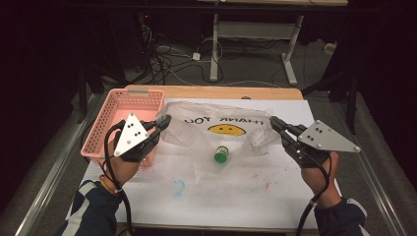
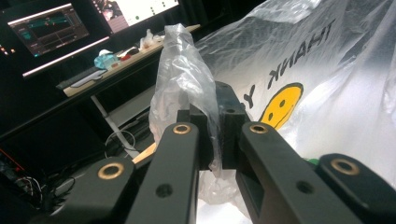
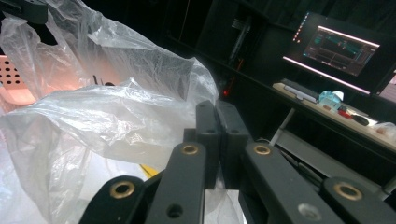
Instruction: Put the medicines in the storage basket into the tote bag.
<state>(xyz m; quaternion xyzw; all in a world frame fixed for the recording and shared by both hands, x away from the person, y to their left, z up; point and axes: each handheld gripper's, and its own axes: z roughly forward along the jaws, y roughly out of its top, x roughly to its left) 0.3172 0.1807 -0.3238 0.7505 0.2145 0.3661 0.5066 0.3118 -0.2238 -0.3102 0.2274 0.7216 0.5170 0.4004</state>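
While you held the clear plastic bag (image 1: 223,129) stretched between both hands above the white surface (image 1: 246,196), each tool was clamped on thin film alone — the left tool (image 1: 164,121) on a bunched handle at the bag's left edge, the right tool (image 1: 273,122) on a fold at its right edge. The left gripper view showed the film (image 2: 182,79) pinched between that tool's jaws; the right gripper view showed its jaws pressed together on a crumpled fold (image 3: 154,116). A green bottle (image 1: 221,155) appeared to sit in the sagging middle of the bag, though whether it lay inside or under the film could not be told. If you pulled the hands apart, the slick plastic could have slipped free or torn — and the bottle could have rolled out toward the pink basket (image 1: 105,118) or off the surface.
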